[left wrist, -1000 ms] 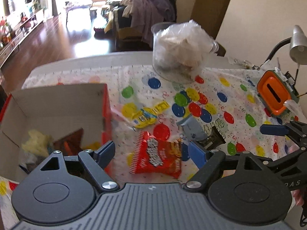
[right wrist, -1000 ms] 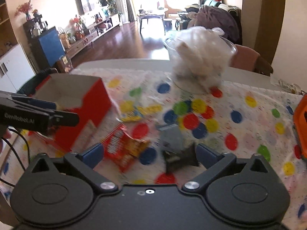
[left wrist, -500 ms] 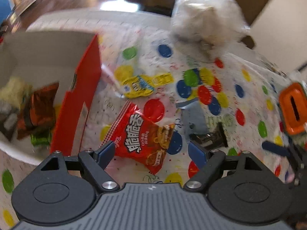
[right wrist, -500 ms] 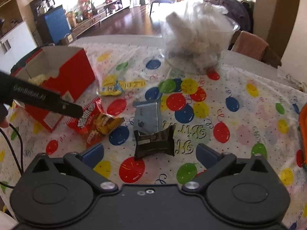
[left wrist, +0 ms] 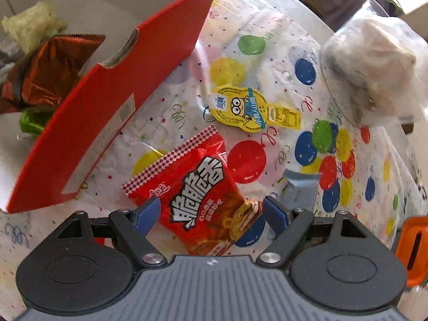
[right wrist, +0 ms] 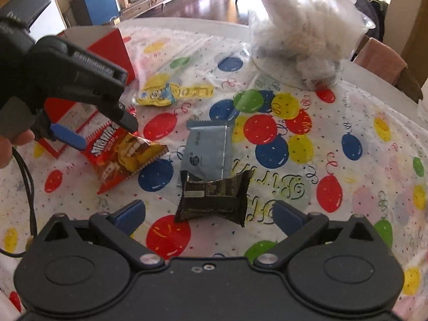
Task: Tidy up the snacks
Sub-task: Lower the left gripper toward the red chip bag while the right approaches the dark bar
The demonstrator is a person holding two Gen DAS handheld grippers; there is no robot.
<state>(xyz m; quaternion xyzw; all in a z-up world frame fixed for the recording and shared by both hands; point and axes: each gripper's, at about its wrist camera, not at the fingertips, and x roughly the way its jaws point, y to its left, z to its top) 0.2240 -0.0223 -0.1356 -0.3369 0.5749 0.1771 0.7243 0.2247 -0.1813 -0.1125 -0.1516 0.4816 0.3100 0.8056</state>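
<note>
My left gripper (left wrist: 211, 214) is open, its blue fingers straddling a red snack packet (left wrist: 198, 195) that lies on the balloon-print tablecloth; the packet also shows in the right wrist view (right wrist: 123, 155), under the left gripper (right wrist: 101, 131). My right gripper (right wrist: 208, 214) is open just above a dark brown packet (right wrist: 214, 195). A grey-blue packet (right wrist: 206, 147) lies just behind it. A yellow Minions packet (left wrist: 254, 112) lies further back. A red cardboard box (left wrist: 107, 93) at the left holds several snacks.
A clear plastic tub (right wrist: 302, 34) stuffed with a white bag stands at the back of the table. An orange object (left wrist: 412, 243) sits at the right edge. The tablecloth (right wrist: 347, 187) covers the round white table.
My left gripper has dropped down and forward over the red packet, which now sits between its fingers. My right gripper has come closer to the dark brown packet.
</note>
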